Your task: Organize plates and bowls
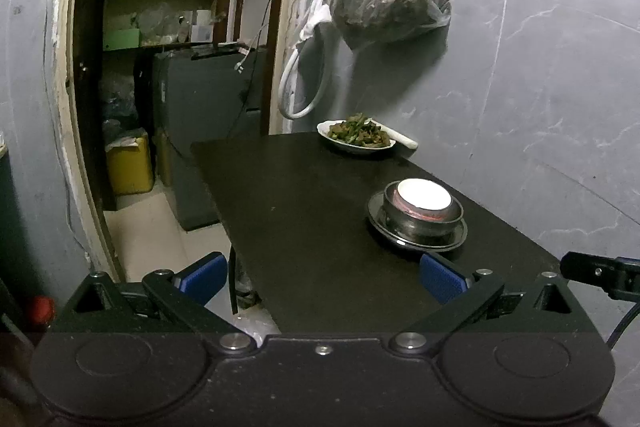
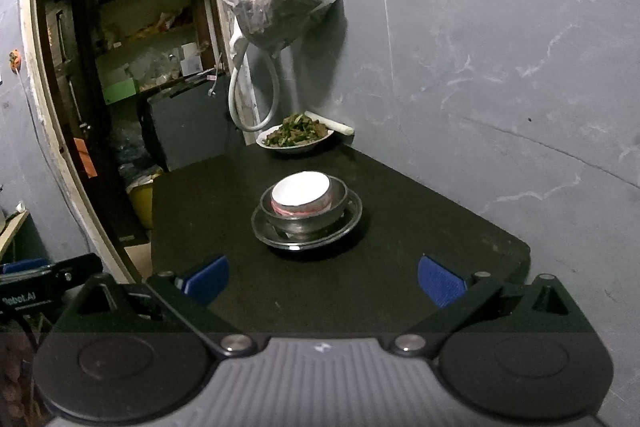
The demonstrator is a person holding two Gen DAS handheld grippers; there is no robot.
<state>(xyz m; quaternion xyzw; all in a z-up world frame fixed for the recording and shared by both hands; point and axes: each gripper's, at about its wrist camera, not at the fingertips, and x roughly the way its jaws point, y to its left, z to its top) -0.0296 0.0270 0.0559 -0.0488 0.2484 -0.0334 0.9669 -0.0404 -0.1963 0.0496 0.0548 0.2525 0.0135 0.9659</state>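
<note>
On the black table [image 1: 304, 211] [image 2: 420, 211] stands a stack: a steel plate [image 1: 456, 233] [image 2: 352, 219] bears a steel bowl [image 1: 416, 223] [image 2: 304, 225], and a white bowl with a pink rim [image 1: 423, 195] [image 2: 301, 191] sits inside it. My left gripper [image 1: 324, 279] is open, low and near the table's front left, short of the stack. My right gripper [image 2: 323, 279] is open too, with the stack straight ahead between its blue pads [image 2: 440, 281]. Neither holds anything.
A white plate of cooked greens [image 1: 358, 135] [image 2: 296, 137] sits at the table's far end by the wall. A plastic bag [image 1: 390, 7] [image 2: 282, 3] and a white hose [image 1: 304, 83] [image 2: 252, 95] hang above it. An open doorway [image 1: 160, 67] with shelves lies to the left.
</note>
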